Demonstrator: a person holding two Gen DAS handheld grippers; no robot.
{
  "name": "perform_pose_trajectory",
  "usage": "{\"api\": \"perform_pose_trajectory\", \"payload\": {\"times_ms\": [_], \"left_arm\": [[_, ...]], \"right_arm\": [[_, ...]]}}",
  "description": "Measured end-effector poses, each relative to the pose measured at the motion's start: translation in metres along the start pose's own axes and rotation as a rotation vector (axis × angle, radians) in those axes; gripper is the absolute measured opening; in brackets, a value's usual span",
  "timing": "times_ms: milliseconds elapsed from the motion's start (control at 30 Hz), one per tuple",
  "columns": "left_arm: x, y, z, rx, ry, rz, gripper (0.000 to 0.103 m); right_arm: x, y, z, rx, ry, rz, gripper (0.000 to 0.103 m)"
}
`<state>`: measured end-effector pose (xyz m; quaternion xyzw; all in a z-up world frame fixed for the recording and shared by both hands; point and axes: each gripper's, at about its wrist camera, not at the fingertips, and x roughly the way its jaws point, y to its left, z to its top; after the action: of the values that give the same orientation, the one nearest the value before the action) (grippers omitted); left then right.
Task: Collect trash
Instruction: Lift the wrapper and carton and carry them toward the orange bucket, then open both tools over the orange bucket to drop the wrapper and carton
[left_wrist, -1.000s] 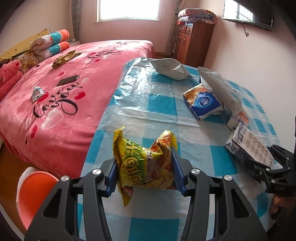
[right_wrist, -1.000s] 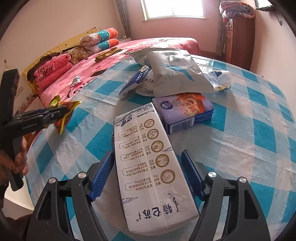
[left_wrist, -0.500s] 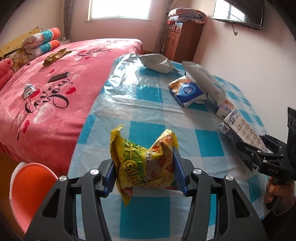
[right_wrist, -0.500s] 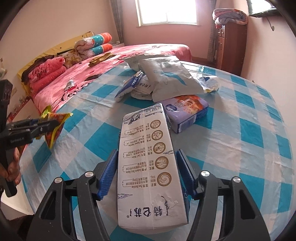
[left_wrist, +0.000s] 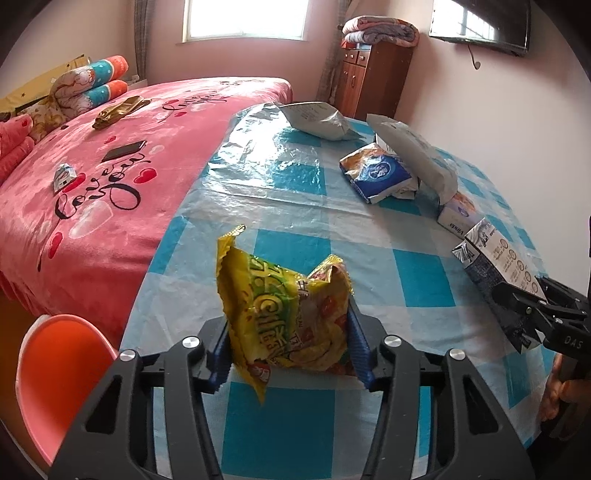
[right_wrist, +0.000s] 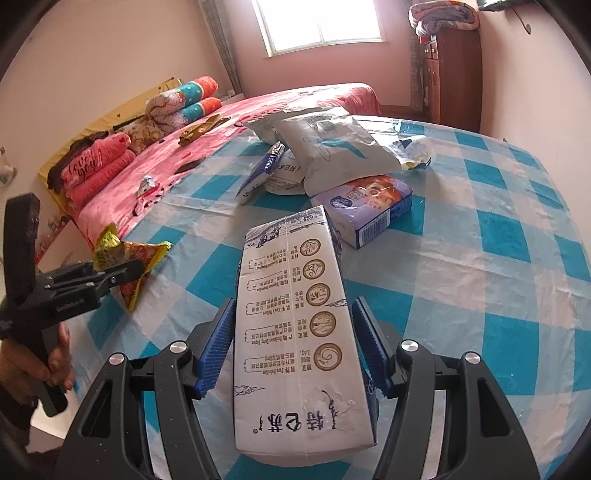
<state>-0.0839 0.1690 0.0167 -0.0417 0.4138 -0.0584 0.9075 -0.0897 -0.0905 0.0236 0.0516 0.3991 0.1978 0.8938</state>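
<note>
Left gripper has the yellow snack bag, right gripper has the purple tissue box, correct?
Not quite. The right gripper holds the white milk carton; the purple tissue box lies on the table beyond it, as the right wrist view shows. The left gripper does hold the yellow snack bag.

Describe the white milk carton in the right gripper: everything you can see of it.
The milk carton is a tall white box of coated card, printed with gold round emblems, small text and dark blue drawings; its side panels are dark blue. It lies lengthwise between the blue pads of the right gripper, whose jaws have just been closing on its sides. It sits raised above the checked tablecloth, its near end dented.
</note>
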Motion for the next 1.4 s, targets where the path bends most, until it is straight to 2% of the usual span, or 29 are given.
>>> {"api": "perform_pose_trajectory", "payload": {"times_ms": [400, 700, 900, 1100, 1400], "left_arm": [[-0.026, 0.022, -0.007, -0.061, -0.035, -0.032, 0.05], [-0.05, 0.047, -0.014, -0.09, -0.067, -0.005, 0.05], [-0.068, 0.068, -0.023, -0.102, -0.081, 0.026, 0.05], [-0.086, 0.098, -0.032, -0.146, -0.1, 0.077, 0.05], [-0.108, 0.161, -0.058, -0.254, -0.097, 0.193, 0.05]], "right_arm": [[-0.007, 0.01, 0.004, 0.087, -0.004, 0.096, 0.064], [-0.005, 0.033, 0.007, 0.087, 0.019, 0.164, 0.064], [0.0, 0.052, 0.011, 0.098, 0.049, 0.239, 0.064], [0.007, 0.086, 0.018, 0.07, 0.084, 0.321, 0.064], [0.02, 0.181, 0.039, -0.089, 0.147, 0.456, 0.064]]}}
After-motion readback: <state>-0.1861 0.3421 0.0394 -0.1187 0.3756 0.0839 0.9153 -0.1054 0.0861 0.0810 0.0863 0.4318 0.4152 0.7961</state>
